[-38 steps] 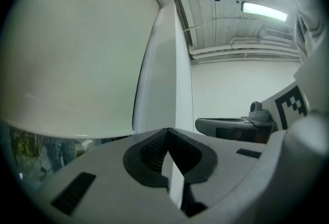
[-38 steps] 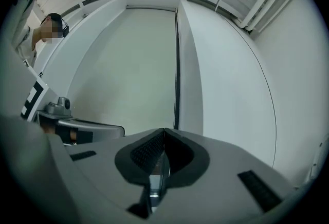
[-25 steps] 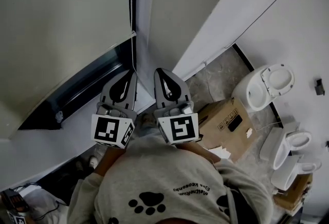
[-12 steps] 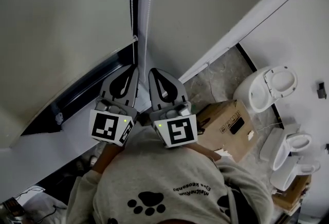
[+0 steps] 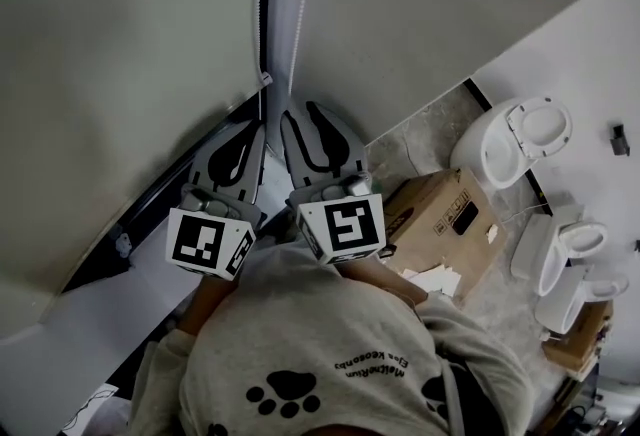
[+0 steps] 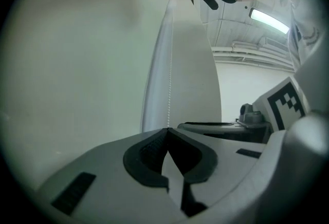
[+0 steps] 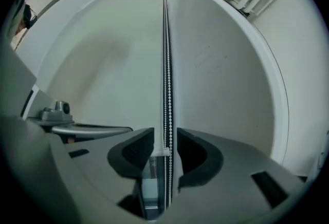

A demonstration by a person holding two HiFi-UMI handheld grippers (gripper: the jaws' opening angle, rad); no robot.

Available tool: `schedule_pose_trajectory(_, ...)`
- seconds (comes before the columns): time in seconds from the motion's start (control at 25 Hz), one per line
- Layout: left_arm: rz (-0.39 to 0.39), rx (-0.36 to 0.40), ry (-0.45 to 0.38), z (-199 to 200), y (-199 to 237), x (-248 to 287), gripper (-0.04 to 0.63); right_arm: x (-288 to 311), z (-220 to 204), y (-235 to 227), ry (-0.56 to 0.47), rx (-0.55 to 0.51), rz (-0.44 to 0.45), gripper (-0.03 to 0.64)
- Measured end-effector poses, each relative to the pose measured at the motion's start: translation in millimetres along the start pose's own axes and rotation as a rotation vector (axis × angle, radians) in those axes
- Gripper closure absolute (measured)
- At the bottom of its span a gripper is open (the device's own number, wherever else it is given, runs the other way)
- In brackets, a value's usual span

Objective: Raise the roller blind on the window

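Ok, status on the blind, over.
Left hand-held gripper shut on bead chain. Right hand-held gripper just opened, chain loose between jaws. Blind partly down. Nothing in the way.

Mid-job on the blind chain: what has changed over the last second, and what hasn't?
The right gripper has just been opening its jaws. It looks to have let go of the bead chain, which now runs free between its pads. The left gripper stays shut on the bead chain. The roller blind looks about where it was.
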State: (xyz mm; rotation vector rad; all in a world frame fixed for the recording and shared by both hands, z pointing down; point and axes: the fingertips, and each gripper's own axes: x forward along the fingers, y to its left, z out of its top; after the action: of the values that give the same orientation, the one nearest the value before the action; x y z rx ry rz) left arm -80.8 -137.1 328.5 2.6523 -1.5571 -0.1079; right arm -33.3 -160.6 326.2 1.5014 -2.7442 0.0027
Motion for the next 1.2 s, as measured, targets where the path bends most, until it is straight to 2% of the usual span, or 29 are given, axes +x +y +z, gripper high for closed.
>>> schedule_pose_trajectory(0.08,-0.013,-0.004,0.008,-2.3,3.2,1.5,0.588,9.2,-0.6,-3.9,0.000,0.019,-0.015,0.462)
schedule_pose_trajectory(0.28,-0.032,-0.009,0.012,-2.5,8.8,3.2,0.588,34.9,-3.1,-11.0,0.035,0.037,-0.048,0.462)
schedule_pose_trajectory(0.4,-0.039,-0.009,0.010,-1.5,8.9,3.4,0.588,43.8,-0.1,-10.0,0.034,0.017,-0.051,0.483)
schedule_pose_trajectory(0.56,-0.039,-0.011,0.015,-2.7,7.7,3.6,0.588,46.0,1.1,-10.8,0.028,-0.013,-0.048,0.588)
schedule_pose_trajectory(0.8,-0.047,-0.002,0.019,3.6,4.3,2.7,0.588,43.8,1.8,-7.0,0.026,-0.037,0.007,0.595)
schedule_pose_trajectory(0.96,-0.140,0.003,0.026,19.5,-5.3,5.0,0.586,33.0,1.3,-4.4,0.032,-0.034,0.046,0.597)
schedule_pose_trajectory(1.12,-0.241,0.040,-0.006,52.1,-21.9,9.9,0.581,17.9,1.8,4.3,0.032,-0.051,0.088,0.597)
schedule_pose_trajectory(1.2,-0.280,0.064,-0.012,69.6,-29.1,13.6,0.466,10.7,3.3,8.4,0.029,-0.067,0.103,0.597)
